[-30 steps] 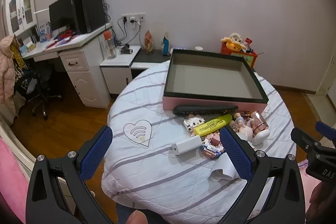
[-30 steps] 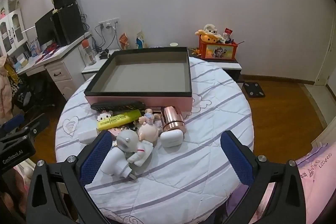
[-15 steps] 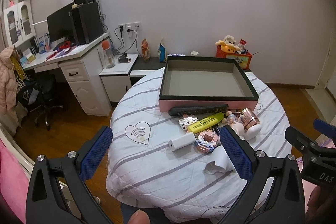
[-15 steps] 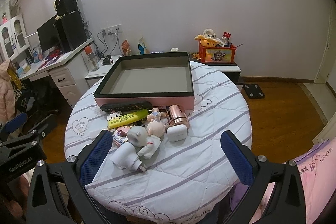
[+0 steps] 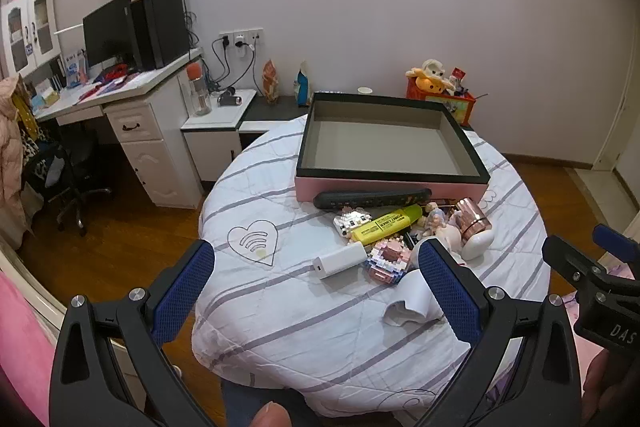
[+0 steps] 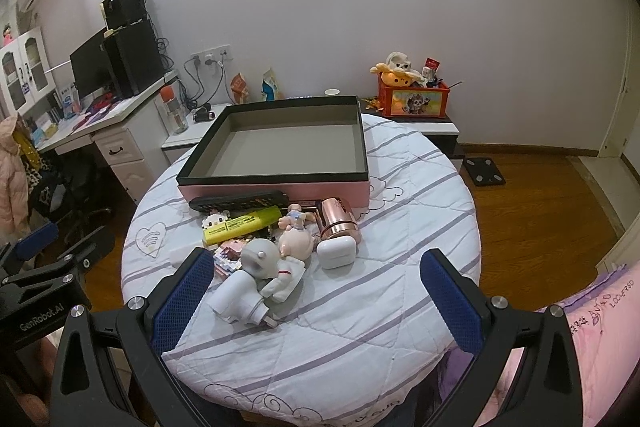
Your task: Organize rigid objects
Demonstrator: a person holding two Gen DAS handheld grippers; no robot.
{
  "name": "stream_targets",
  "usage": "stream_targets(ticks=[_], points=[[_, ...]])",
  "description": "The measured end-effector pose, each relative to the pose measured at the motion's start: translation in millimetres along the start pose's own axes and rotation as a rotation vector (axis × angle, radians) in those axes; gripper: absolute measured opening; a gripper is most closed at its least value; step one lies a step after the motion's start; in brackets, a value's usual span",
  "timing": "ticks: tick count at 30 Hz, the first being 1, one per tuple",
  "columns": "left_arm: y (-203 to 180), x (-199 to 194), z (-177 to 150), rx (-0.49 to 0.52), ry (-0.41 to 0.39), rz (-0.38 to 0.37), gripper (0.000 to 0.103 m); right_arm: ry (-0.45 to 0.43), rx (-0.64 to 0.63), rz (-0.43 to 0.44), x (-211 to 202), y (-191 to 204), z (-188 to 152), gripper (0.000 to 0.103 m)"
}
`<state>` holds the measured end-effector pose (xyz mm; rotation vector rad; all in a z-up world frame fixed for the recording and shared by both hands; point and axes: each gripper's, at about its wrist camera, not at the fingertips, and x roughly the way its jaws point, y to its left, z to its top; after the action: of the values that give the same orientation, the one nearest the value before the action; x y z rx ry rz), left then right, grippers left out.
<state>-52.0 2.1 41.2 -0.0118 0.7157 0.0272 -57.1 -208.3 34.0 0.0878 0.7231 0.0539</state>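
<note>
On the striped round table (image 6: 360,307), clutter lay just before the empty pink box (image 6: 280,189) as we held the left gripper (image 5: 316,291) and right gripper (image 6: 316,291) spread wide, empty, best taking outermost pieces first.

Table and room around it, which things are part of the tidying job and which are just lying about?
Job: pink box, remote control, yellow highlighter, rose-gold cup, white earbud case, astronaut figure, power bank.
Lying about: monitor, plush toy crate, bathroom scale.
</note>
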Motion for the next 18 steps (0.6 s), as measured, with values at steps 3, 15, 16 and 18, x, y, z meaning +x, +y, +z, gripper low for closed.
stream_targets(ticks=[3,15,16,18], points=[[-0.4,2.5,-0.3,0.002,0.008,0.0,0.103,0.003,0.004,0.002,1.0,-1.2,0.4,0.103],[-1.0,6.1,-2.5,0.008,0.016,-0.018,0.103,0.005,0.003,0.006,3.6,-2.1,0.3,0.103],[-1.3,6.2,-2.4,0.008,0.016,-0.016,0.103,0.006,0.003,0.006,3.7,-2.2,0.4,0.103],[-0.9,6.7,-2.6,0.006,0.02,-0.015,0.103,0.007,0.005,0.006,4.1,-2.5,0.4,0.103]])
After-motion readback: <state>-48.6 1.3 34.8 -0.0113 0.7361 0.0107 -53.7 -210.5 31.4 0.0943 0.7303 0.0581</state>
